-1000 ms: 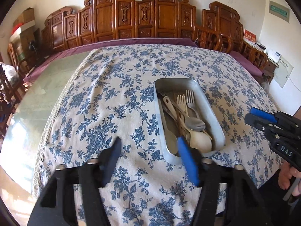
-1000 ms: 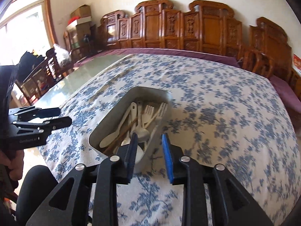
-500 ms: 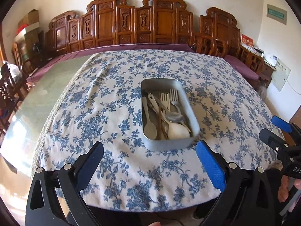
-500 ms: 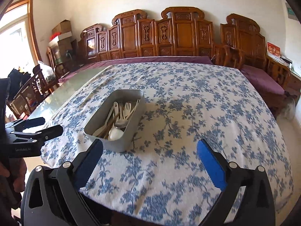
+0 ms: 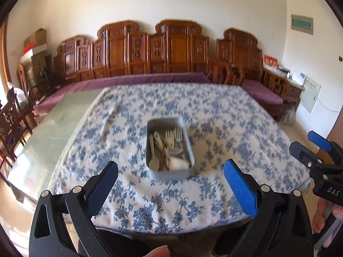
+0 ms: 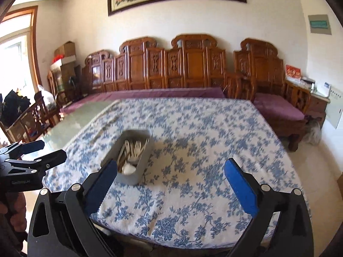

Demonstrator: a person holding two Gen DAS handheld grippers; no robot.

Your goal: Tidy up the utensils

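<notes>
Now both my left tongs (image 5: 170,189) and right tongs (image 6: 170,189) gape wide, empty, off the worktop's (image 5: 246,128) near edge. Forks and spoons lie heaped in the tin (image 5: 170,172), mid-cloth. Reaching in, I might snag tangled handles and drag the tin.

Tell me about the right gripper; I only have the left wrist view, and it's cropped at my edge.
Observer: The right gripper has just been opening; its fingers stand wide apart, nothing between them.
Operator: And my left one, from that side?
Observer: Side-on, the left gripper has also just been opening; it's empty, left of the tray, not touching it.
Operator: Tray's right outer wall?
Observer: Bare; nothing outside touches it.
</notes>
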